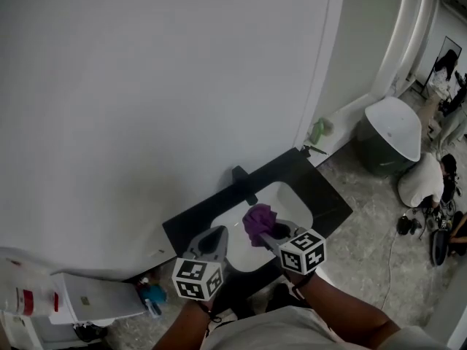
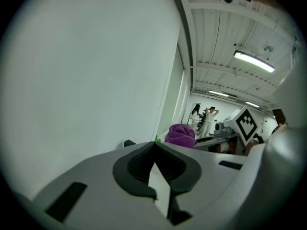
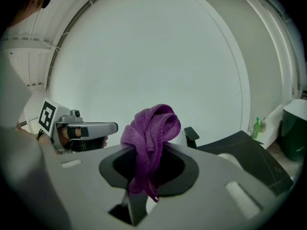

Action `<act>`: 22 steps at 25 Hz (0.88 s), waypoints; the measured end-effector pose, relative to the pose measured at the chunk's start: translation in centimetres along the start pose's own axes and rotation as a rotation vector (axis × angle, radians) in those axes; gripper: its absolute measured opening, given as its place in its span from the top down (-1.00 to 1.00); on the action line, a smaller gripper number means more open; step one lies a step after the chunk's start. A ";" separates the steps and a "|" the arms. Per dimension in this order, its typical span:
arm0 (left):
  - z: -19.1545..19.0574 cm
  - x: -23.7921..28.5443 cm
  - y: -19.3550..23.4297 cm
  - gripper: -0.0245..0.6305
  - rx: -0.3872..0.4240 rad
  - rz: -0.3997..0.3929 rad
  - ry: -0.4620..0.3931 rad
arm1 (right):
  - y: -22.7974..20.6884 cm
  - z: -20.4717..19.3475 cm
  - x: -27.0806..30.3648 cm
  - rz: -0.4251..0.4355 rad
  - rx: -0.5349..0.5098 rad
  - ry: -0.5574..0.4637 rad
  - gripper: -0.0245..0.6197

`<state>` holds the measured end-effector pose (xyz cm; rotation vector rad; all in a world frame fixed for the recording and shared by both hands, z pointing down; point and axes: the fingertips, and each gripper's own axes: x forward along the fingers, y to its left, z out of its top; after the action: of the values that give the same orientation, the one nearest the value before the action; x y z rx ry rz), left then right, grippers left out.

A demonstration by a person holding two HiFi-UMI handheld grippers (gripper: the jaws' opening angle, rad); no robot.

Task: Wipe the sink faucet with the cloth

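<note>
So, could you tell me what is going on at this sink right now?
A person holds a gripper in each hand over a white sink set in a black counter. The right gripper is shut on a bunched purple cloth, held just short of the black faucet and not touching it. The left gripper is shut and empty beside it.

A black counter [image 1: 325,192] carries a white basin [image 1: 290,205] and black faucet [image 1: 244,181].
</note>
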<state>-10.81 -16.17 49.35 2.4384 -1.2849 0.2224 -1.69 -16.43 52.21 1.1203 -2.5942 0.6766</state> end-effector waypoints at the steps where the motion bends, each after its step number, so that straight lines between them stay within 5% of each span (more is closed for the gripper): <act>1: -0.2 0.4 0.4 0.90 -0.009 0.001 0.000 | -0.7 0.0 0.8 0.005 0.003 0.011 0.66; 7: -0.8 3.2 1.8 0.90 -0.045 -0.037 0.007 | -6.9 0.5 8.0 0.028 -0.003 0.088 0.66; 16: -2.1 6.7 3.3 0.90 -0.111 0.040 0.026 | -17.6 3.0 21.9 -0.008 -0.103 0.233 0.66; 22: -2.3 7.3 4.4 0.90 -0.155 0.069 0.012 | -17.8 -1.3 18.7 0.011 -0.094 0.259 0.66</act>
<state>-10.19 -23.09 54.81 2.2623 -1.3301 0.1496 -1.31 -38.11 66.21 0.9240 -2.3876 0.6480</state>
